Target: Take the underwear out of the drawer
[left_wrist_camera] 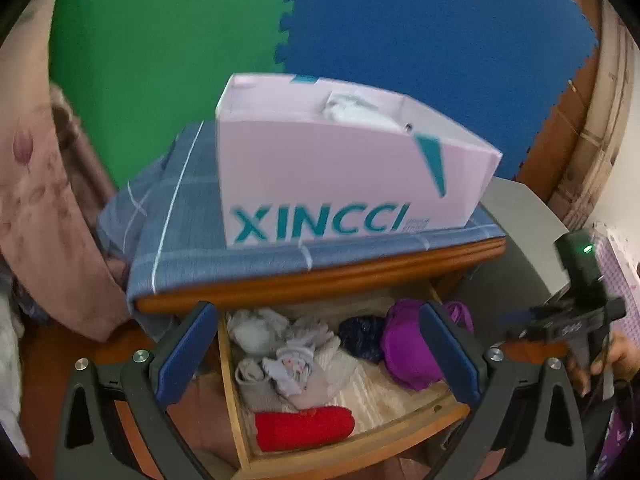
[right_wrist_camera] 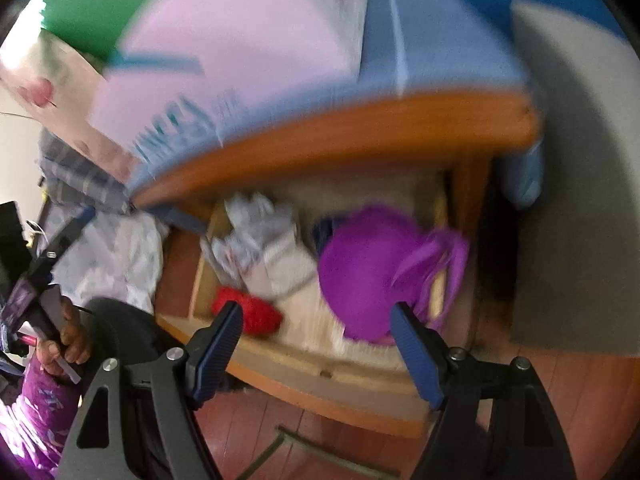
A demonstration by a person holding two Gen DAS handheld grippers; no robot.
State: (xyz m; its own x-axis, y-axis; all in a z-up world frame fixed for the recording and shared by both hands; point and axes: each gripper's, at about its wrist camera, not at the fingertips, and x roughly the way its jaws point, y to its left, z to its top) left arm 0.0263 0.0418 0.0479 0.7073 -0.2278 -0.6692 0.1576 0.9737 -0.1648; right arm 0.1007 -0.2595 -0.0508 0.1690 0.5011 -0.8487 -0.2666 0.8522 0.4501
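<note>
Hovering with fingers spread and empty, the left gripper (left_wrist_camera: 316, 354) and right gripper (right_wrist_camera: 316, 344) both aim down into the open drawer (left_wrist_camera: 360, 438), where the underwear lies packed: a purple piece (left_wrist_camera: 404, 344), a red roll (left_wrist_camera: 304, 426) and pale folded ones (left_wrist_camera: 288, 356). Closing on that crowd could snag a neighbour, and two grippers working one small drawer risk colliding or striking its front edge.

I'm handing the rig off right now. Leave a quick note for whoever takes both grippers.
Left gripper: open, empty, above the open drawer.
Right gripper: open, empty, nearest the purple garment.
In the drawer: red roll at the front, pale pieces on the left, dark piece at the back.
Done: drawer open.
Left: grip and lift out underwear; nothing held yet.
</note>
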